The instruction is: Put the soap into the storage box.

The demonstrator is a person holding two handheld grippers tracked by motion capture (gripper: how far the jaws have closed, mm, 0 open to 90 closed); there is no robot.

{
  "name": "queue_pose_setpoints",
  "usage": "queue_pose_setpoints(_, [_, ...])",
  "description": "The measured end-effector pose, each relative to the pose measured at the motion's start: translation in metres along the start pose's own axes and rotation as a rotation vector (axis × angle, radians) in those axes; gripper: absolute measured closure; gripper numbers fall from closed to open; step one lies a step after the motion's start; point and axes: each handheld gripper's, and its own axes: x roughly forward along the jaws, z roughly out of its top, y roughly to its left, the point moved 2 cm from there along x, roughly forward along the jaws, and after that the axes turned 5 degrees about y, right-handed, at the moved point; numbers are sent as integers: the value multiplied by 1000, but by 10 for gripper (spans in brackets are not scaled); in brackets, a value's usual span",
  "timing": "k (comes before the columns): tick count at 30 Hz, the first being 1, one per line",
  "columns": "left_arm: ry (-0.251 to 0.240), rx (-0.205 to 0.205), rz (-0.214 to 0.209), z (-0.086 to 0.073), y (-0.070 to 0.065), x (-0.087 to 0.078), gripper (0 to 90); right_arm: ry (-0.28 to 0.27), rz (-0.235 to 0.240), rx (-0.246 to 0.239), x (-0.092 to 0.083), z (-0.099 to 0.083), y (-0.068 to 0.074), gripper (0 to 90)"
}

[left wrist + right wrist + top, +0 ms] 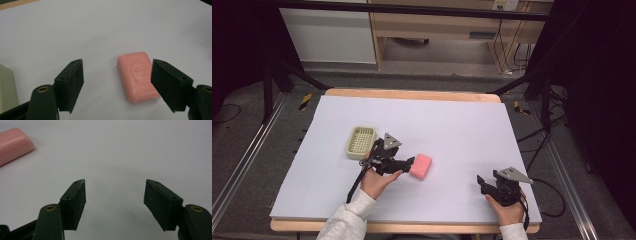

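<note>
Left gripper: jaws apart, nothing clamped; pink soap bar on the sheet just ahead, nearer the right-hand pad, overlapped by it at one edge; contact there not confirmable.
Right gripper: jaws wide apart, empty, low at the near right of the table.
Soap bar position: flat on the white sheet, near the middle, just right of the left gripper in the high view; stamped face up.
Soap dish: pale green, slotted, left of and slightly beyond the left hand, close behind the gripper.
Risk, off-centre closure: bar sits toward one pad; likely to be pushed sideways or spun rather than pinched.
Risk, slip: smooth rounded edges; a grip near one end judged prone to pivot or drop during transfer.
Risk, collision: dish close behind the gripper; a sweep back could knock it.
Left gripper view: embossed stamp on the bar and bar-to-pad offset, not legible from above.
High view: dish layout, both hands, spacing well apart between the grippers.
Right gripper view: one rounded corner of the bar at far left.
</note>
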Motion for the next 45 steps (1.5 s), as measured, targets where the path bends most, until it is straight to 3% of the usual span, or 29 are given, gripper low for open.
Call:
queue_pose_setpoints(14, [28,16,-12,7,-12,15,254,1,2,-4,0,0,0,341])
queue_pose_setpoints(45, [150,50,-17,4,-32,51,212,8,14,8,0,-1,0,344])
